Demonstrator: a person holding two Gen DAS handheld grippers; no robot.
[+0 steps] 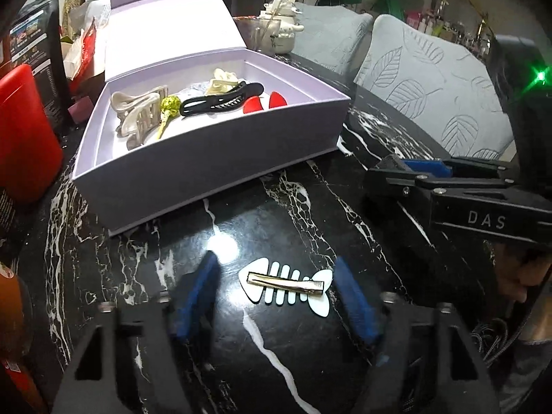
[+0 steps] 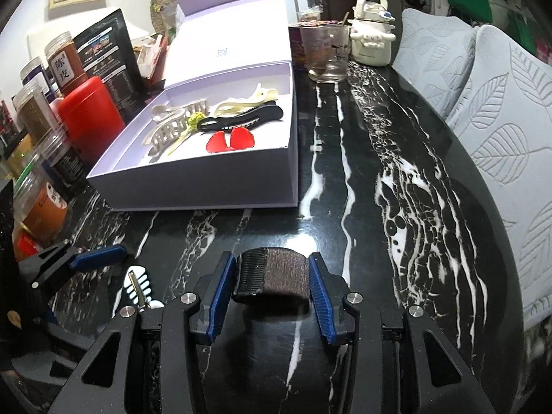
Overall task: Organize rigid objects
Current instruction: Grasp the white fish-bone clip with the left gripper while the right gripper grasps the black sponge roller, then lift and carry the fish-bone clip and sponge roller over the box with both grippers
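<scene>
Presently, my left gripper (image 1: pixel 276 296) stands low in the left wrist view with its blue pads (image 1: pixel 195 293) spread to either side of the white fishbone hair clip (image 1: pixel 288 284), which lies flat on the black marble table (image 1: pixel 276 362), metal clasp upward; the right pad sits just at the tail end, the left pad stands apart from the head, and I see no pinch on it. My right gripper (image 2: pixel 272 286), at the bottom centre of the right wrist view, has both pads pressed against the sides of a dark ribbed hair comb (image 2: pixel 272 277), which rests on the table. In that same view the fishbone clip appears at lower left, partly hidden behind my gripper's frame. The lavender box (image 2: pixel 207 186) stands open in the upper left of both views, its lid leaning back. Inside it I note a beige claw clip (image 1: pixel 138 117), a yellow-green pin (image 1: pixel 169 110), a black banana clip (image 1: pixel 220 101), a cream clip (image 1: pixel 224 82) and a red heart-shaped piece (image 1: pixel 264 103). A glass cup (image 2: pixel 324 53) and a white kettle-shaped figure (image 2: pixel 372 38) stand beyond the box, at upper centre.
</scene>
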